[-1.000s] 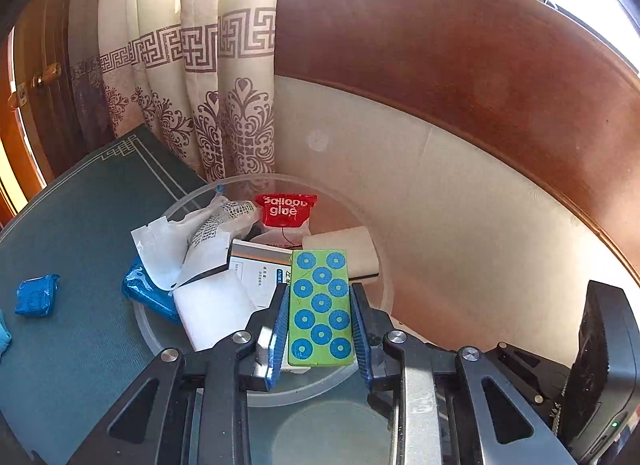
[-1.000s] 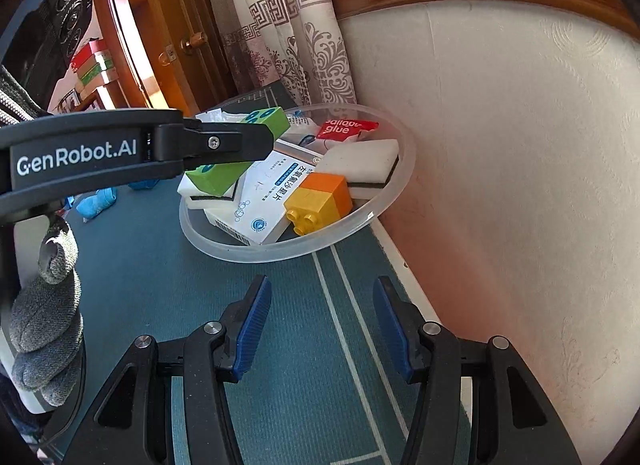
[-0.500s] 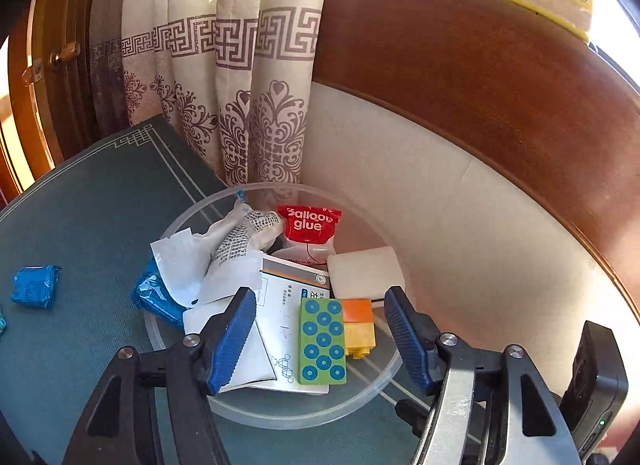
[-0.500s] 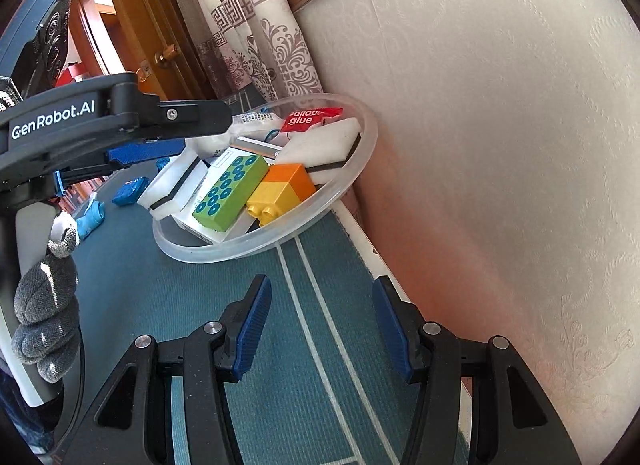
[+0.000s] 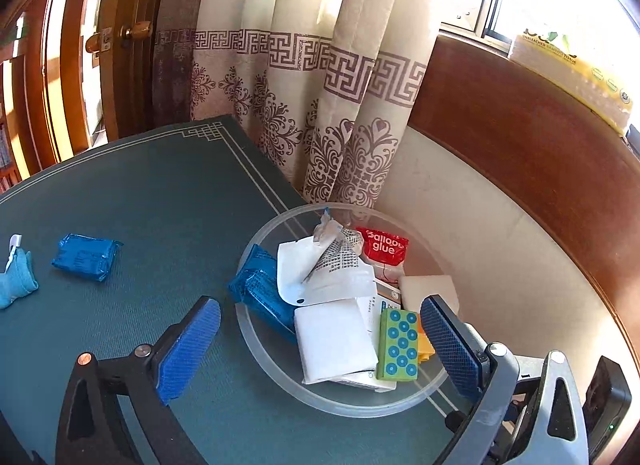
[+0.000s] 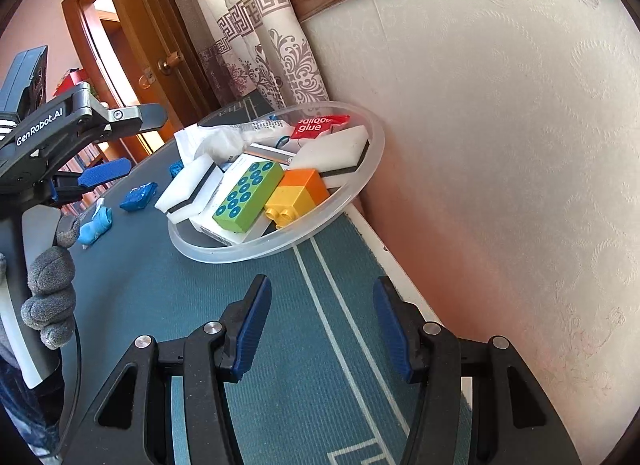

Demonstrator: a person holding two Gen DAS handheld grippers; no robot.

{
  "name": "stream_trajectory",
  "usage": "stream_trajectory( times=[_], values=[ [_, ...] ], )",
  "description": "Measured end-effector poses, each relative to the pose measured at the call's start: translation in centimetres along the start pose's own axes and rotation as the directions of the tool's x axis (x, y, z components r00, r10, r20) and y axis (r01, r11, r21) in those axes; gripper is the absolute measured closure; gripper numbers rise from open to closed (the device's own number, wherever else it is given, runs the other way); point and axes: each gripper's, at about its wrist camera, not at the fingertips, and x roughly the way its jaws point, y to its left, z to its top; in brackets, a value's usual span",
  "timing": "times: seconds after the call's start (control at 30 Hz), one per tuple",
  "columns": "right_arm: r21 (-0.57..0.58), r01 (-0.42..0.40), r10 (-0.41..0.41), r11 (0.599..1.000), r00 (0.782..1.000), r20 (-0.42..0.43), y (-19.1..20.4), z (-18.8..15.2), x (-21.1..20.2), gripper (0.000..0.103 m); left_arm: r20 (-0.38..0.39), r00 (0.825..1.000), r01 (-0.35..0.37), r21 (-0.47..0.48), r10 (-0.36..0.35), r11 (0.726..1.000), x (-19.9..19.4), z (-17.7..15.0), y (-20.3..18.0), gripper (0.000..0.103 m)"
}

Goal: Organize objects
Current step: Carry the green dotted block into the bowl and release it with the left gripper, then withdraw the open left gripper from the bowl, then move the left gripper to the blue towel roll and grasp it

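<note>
Green block (image 5: 398, 344): released into the clear dish (image 5: 276, 375); it lies flat, dotted face up, on the white carton (image 6: 216, 221), touching the orange-and-yellow brick (image 6: 298, 195) beside it.
Change: a second earlier the block was clamped between the left fingers over the dish; now it rests among the other items and nothing is gripped.
Left gripper (image 5: 320, 349): the jaws have just been opening and stand spread very wide; the fingers (image 5: 188, 349) straddle the near side of the dish, pressing on nothing, and the gripper has drawn back from the block.
Right gripper (image 6: 320, 325): held partly open and empty above the worktop (image 5: 140, 193), short of the dish; unchanged over the last second.
Meaning for the task: this placement is judged complete; the blue packet (image 5: 85, 256) and the light blue item (image 5: 16, 280) lie on the worktop well apart from the dish, so one of them is probably to be collected next.
Red pouch (image 5: 385, 244): white lettering "Balloon glue", partly cut off.
Left gripper body: "GenRobot.AI" is read in the right wrist view.
Yellow pack (image 5: 576, 77) on the sill: "UNBLEACHED BAMBOO TISSUE" in small print.
White carton: small printing, not legible.
</note>
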Motion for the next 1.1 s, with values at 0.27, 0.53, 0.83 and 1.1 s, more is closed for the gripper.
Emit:
stream_trajectory(
  times=[0.27, 0.53, 0.83, 1.1],
  values=[
    [-0.041, -0.029, 0.026, 0.999, 0.998, -0.055, 2.3, -1.7, 0.9, 0.047, -0.004, 0.997, -0.071, -0.055, 0.071, 0.996, -0.1, -1.2, 3.9, 0.0],
    [-0.137, -0.081, 0.07, 0.987, 0.994, -0.083, 6.4, -2.5, 1.6, 0.047, -0.021, 0.992, -0.126, -0.117, 0.125, 0.985, -0.7, -2.2, 8.1, 0.0],
    [-0.194, -0.136, 0.116, 0.972, 0.987, -0.109, 10.2, -2.6, 2.5, 0.045, -0.022, 0.975, -0.224, -0.129, 0.223, 0.966, -1.6, -2.8, 13.2, 0.0],
    [-0.237, -0.171, 0.141, 0.956, 0.98, -0.141, 13.0, -2.8, 3.8, 0.045, -0.012, 0.938, -0.344, -0.116, 0.345, 0.932, -2.7, -2.8, 18.6, 0.0]
  ],
)
